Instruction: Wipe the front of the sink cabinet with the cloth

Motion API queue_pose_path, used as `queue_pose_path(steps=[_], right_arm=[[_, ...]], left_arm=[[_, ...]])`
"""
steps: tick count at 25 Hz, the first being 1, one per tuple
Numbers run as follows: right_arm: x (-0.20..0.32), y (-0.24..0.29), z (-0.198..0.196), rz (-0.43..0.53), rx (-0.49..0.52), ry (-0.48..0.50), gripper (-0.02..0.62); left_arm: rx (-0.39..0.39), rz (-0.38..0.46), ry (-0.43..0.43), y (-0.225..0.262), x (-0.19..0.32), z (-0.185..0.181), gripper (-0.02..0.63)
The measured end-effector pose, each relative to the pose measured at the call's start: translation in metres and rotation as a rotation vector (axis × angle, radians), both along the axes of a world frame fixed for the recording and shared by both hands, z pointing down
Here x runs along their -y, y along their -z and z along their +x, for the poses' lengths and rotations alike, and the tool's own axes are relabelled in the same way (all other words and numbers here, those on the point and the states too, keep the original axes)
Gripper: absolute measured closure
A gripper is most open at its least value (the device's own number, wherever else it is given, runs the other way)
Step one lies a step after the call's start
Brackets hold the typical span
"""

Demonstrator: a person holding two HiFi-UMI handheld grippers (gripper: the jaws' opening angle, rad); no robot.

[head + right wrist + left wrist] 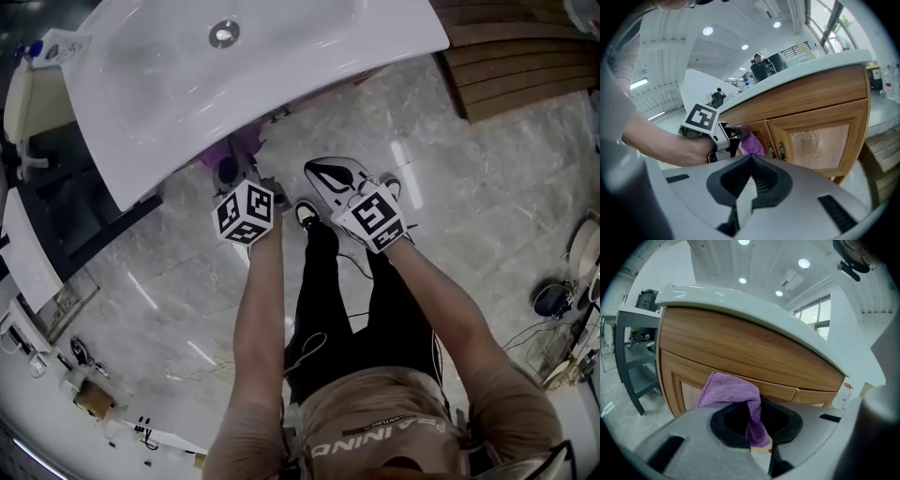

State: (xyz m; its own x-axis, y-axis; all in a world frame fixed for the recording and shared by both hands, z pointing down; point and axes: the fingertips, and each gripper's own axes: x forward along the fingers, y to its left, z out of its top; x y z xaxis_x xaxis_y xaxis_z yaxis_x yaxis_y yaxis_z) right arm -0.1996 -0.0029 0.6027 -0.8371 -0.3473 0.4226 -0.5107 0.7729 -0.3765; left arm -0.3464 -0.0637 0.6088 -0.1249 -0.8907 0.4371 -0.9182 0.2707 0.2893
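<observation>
Pale marble floor [487, 187] fills most of the head view, with a white sink basin [244, 66] slanting across the upper left of the frame and the person's two bare forearms reaching up from the bottom edge toward it. Below the basin's white countertop, the sink cabinet [740, 352] shows a curved wooden front that spans the middle of the left gripper view. The left gripper [757, 405] has its jaws clamped on a purple cloth [729, 387]: a twisted strip of it runs down between the black pads, and the rest bunches up at the tips, against the wood at lower centre of that view. In the right gripper view the cloth appears left of centre, pressed to a cabinet door just left of a pair of small dark handles [776, 150], with the left gripper's marker cube [701, 118] and the holding hand behind it. The right gripper [752, 158] sits near the cabinet but apart from it, its jaws brought together at the tips with nothing between them. A panelled door [820, 140] fills the right of that view.
</observation>
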Motion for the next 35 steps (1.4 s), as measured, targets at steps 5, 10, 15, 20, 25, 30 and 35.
queue_pose_path(steps=[5, 10, 15, 20, 25, 30, 35], right_arm=[[0.021, -0.004, 0.038, -0.007, -0.008, -0.022, 0.584], [0.032, -0.004, 0.077, -0.017, -0.012, -0.023, 0.584], [0.048, -0.006, 0.115, -0.028, -0.017, -0.03, 0.584], [0.062, -0.012, 0.152, -0.038, -0.022, -0.057, 0.584], [0.072, -0.014, 0.176, -0.043, -0.014, -0.065, 0.584], [0.083, -0.012, 0.2, -0.044, -0.024, -0.082, 0.584], [0.093, -0.014, 0.226, -0.037, -0.043, -0.105, 0.584]], left_arm=[[0.0, 0.008, -0.025, -0.001, 0.022, 0.043, 0.569], [-0.005, 0.01, -0.068, 0.0, 0.042, 0.094, 0.569], [-0.015, 0.005, -0.061, -0.001, 0.059, 0.133, 0.569], [-0.015, -0.001, -0.063, -0.003, 0.074, 0.168, 0.569], [-0.029, 0.007, -0.092, -0.003, 0.09, 0.206, 0.569], [-0.044, 0.018, -0.143, 0.003, 0.108, 0.25, 0.569], [-0.031, 0.038, -0.24, 0.009, 0.128, 0.295, 0.569]])
